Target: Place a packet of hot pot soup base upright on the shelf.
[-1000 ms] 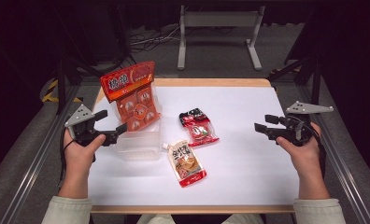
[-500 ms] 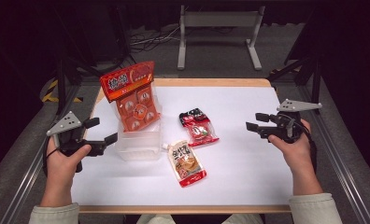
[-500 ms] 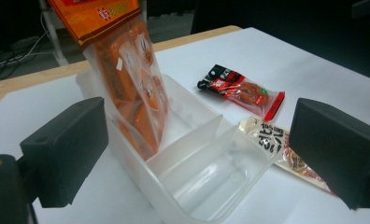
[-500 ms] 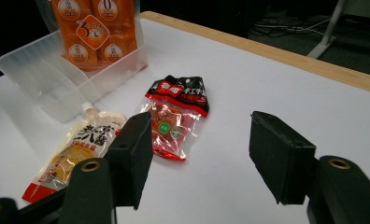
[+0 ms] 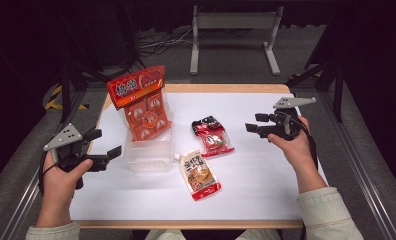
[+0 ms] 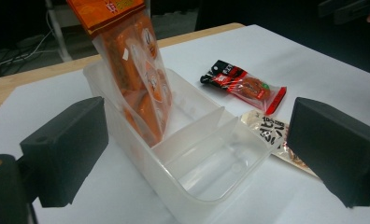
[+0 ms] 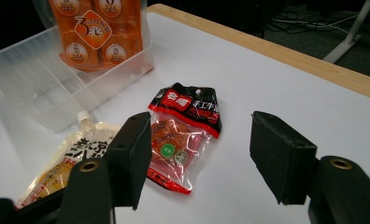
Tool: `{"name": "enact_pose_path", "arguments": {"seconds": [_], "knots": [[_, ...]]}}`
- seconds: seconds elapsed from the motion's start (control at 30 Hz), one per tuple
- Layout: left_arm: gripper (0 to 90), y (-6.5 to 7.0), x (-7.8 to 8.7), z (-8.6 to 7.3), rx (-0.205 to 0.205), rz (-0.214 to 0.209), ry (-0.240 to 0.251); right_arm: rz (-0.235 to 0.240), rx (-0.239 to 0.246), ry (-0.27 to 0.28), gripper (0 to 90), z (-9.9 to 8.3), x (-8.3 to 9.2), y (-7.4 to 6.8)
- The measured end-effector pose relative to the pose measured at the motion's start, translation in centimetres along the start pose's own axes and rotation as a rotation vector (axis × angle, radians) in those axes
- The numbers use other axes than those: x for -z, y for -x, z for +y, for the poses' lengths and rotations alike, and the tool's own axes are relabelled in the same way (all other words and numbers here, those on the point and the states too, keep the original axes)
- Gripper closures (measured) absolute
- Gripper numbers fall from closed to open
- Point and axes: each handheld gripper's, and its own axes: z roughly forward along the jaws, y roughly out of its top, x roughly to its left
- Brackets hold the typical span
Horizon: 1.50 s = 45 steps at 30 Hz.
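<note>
High view shows the red snack pack (image 5: 212,136) lying flat near the middle of the white table (image 5: 266,190). Nothing holds it. The right gripper (image 5: 258,126) is at its 3 o'clock, a little way off and not touching it. A hand (image 5: 293,142) holds this gripper, and its jaws stand wide with nothing between them. In the right gripper view the red snack pack (image 7: 185,135) lies on the table past the two black jaws, closer to the left one.

A pale pouch with a white spout (image 5: 198,172) lies at the red pack's 7 o'clock, just beside it. A clear plastic box (image 5: 148,155) sits at the red pack's 9 o'clock. A tall orange bag (image 5: 143,107) stands in the far part of the box and leans a bit. The near part of the box has thin walls across it.

The left gripper (image 5: 103,145) is at the box's 9 o'clock, near the table's left edge. Its jaws are wide too and hold nothing.
</note>
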Motion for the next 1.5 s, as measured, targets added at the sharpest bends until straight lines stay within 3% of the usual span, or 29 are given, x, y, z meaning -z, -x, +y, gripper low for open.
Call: {"name": "enact_pose_path", "arguments": {"seconds": [0.1, 0.2, 0.37, 0.5, 0.77, 1.3, 1.5], "knots": [[7.1, 0.3, 0.0, -0.1, -0.003, -0.016, -0.014, 0.010, -0.006, -0.011, 39.5, 0.3, -1.0, 0.3], [9.2, 0.9, 0.3, 0.0, 0.026, -0.045, 0.005, 0.021, -0.008, -0.013, 39.6, 0.6, -2.1, 0.6], [7.6, 1.3, 0.4, -0.1, 0.009, -0.047, -0.009, 0.028, 0.003, -0.029, 39.9, 0.8, -4.2, 1.0], [7.1, 1.2, 0.7, -0.2, 0.006, -0.036, -0.018, 0.043, -0.008, -0.025, 39.8, 1.0, -5.4, 1.2], [7.1, 0.4, 1.5, -0.5, 0.021, -0.003, 0.011, 0.063, -0.023, -0.060, 40.4, 1.3, -7.8, 2.0], [8.3, -0.1, 1.4, -0.3, 0.039, -0.001, 0.031, 0.079, -0.049, -0.103, 39.1, 1.8, -12.3, 3.1], [8.3, 0.0, 1.1, -0.3, 0.033, -0.001, 0.017, 0.097, -0.060, -0.122, 37.1, 1.8, -13.8, 3.1]]}}
